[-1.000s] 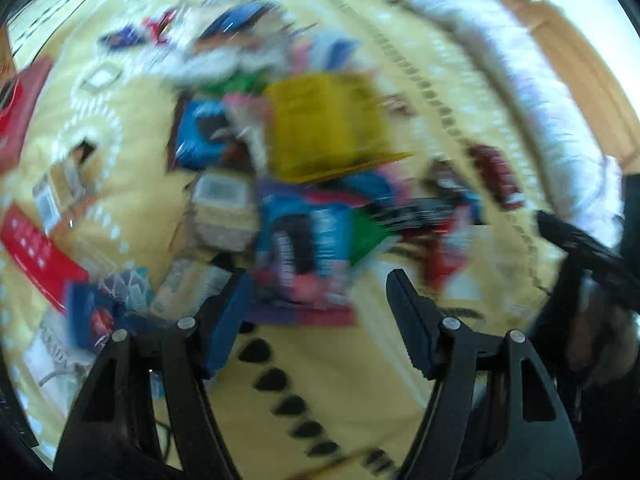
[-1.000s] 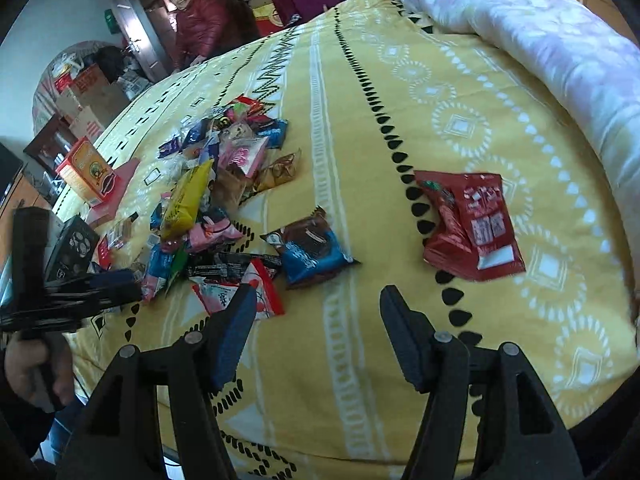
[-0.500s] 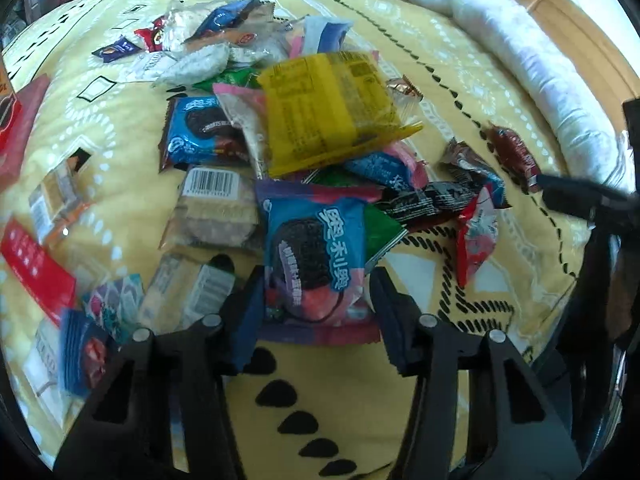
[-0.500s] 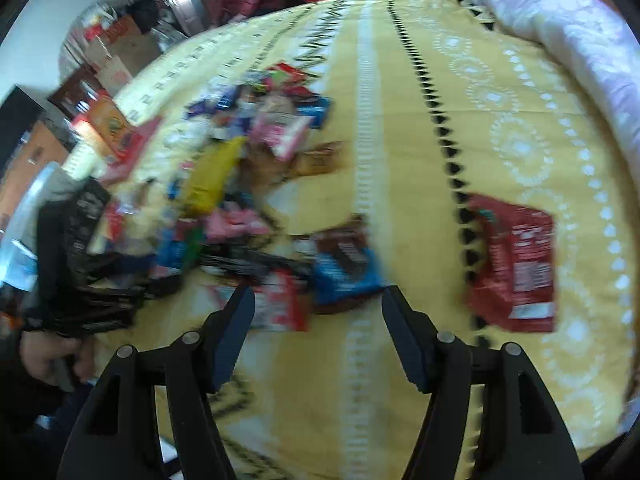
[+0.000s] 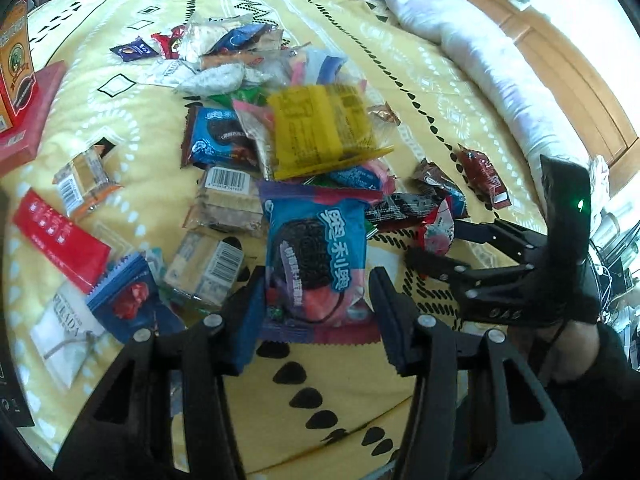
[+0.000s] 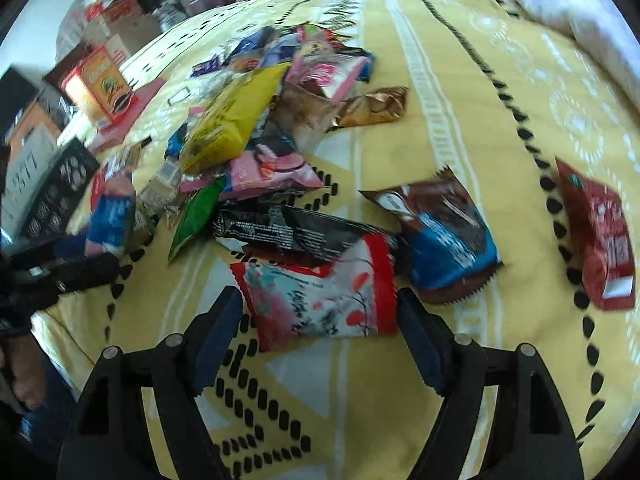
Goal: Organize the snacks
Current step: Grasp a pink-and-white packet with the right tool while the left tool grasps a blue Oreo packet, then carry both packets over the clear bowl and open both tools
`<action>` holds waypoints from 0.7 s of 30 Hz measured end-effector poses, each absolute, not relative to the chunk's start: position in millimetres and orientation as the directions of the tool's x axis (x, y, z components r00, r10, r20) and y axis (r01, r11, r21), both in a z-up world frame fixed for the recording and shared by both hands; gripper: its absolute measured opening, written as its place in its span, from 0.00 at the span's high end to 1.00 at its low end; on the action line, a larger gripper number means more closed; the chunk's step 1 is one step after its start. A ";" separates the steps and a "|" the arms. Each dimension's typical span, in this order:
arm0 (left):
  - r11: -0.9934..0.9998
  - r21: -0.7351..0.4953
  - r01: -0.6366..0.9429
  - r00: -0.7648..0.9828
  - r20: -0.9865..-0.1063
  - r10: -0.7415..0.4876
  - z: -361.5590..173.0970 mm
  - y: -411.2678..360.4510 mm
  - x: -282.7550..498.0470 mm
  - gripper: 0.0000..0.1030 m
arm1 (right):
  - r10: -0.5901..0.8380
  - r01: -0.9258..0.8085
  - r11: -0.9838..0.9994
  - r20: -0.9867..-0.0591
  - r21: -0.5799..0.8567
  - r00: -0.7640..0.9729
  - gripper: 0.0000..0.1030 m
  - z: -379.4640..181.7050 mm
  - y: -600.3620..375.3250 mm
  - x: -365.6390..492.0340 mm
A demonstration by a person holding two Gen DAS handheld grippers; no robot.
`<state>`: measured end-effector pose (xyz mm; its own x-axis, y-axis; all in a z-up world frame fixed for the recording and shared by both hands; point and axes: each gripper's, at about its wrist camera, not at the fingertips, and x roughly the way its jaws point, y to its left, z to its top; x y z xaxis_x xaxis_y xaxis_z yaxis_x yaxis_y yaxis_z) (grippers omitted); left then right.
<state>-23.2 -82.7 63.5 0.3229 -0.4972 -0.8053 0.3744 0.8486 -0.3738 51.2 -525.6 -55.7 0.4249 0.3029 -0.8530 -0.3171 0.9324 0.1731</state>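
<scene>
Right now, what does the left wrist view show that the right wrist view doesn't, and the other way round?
Left only: the left gripper closed on a blue cookie pack, barcoded packs, a red flat box.
Right only: the right gripper with jaws opening around a red-and-white pack lying on the bed, and a gold wrapper.
Both: the yellow bag, the dark red pack, the yellow bedspread.
</scene>
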 end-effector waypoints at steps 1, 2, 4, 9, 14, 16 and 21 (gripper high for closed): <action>0.847 -0.374 0.377 0.323 -0.804 -0.499 63.7 -83.6 -23.7 0.50 | 0.301 -0.324 0.932 -0.849 0.165 0.434 0.27 -56.7 -524.2 50.2; 0.848 -0.370 0.380 0.325 -0.804 -0.497 64.4 -84.2 -25.0 0.50 | 0.304 -0.326 0.931 -0.843 0.164 0.443 0.33 -57.8 -524.4 49.1; 0.849 -0.360 0.386 0.341 -0.800 -0.494 69.2 -83.1 -28.2 0.50 | 0.319 -0.328 0.928 -0.832 0.177 0.454 0.40 -57.9 -528.1 44.9; 0.869 -0.298 0.395 0.431 -0.775 -0.462 95.2 -71.3 -35.7 0.50 | 0.336 -0.322 0.929 -0.789 0.185 0.515 0.41 -33.7 -530.8 25.0; 0.905 -0.205 0.373 0.529 -0.754 -0.389 129.0 -47.6 -40.1 0.50 | 0.358 -0.344 0.922 -0.739 0.181 0.570 0.41 10.4 -519.5 9.3; 0.928 -0.168 0.333 0.585 -0.735 -0.343 148.3 -25.1 -41.5 0.50 | 0.382 -0.372 0.910 -0.715 0.181 0.585 0.41 32.0 -507.5 9.6; 0.977 -0.093 0.191 0.691 -0.694 -0.202 186.7 42.9 -46.1 0.50 | 0.464 -0.467 0.866 -0.635 0.180 0.617 0.41 91.0 -456.9 19.5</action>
